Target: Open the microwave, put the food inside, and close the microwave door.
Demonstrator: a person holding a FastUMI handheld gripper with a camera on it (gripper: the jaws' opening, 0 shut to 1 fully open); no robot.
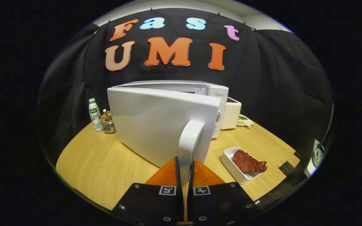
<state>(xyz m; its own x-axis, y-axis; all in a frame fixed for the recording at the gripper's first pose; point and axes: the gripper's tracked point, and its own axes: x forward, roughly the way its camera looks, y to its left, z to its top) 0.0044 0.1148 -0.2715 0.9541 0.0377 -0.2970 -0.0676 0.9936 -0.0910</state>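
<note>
At lower centre, the gripper (pixel 184 168) is clamping the microwave door (pixel 156 125) handle (pixel 189 147). The door is standing partly open; the meat tray (pixel 236 166) is sitting lower right

**Tabletop layout around the microwave**

The microwave (pixel 212 94) stands mid-table (pixel 105 166), its door (pixel 159 125) swung outward, the handle (pixel 189 147) between the gripper (pixel 184 171) fingers. A bottle (pixel 94 114) stands left; a dish (pixel 236 166) holding food (pixel 248 162) lies right.

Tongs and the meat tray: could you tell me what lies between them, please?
Bare tabletop. The tongs are shut on the door handle; the meat tray sits apart beside them.
</note>
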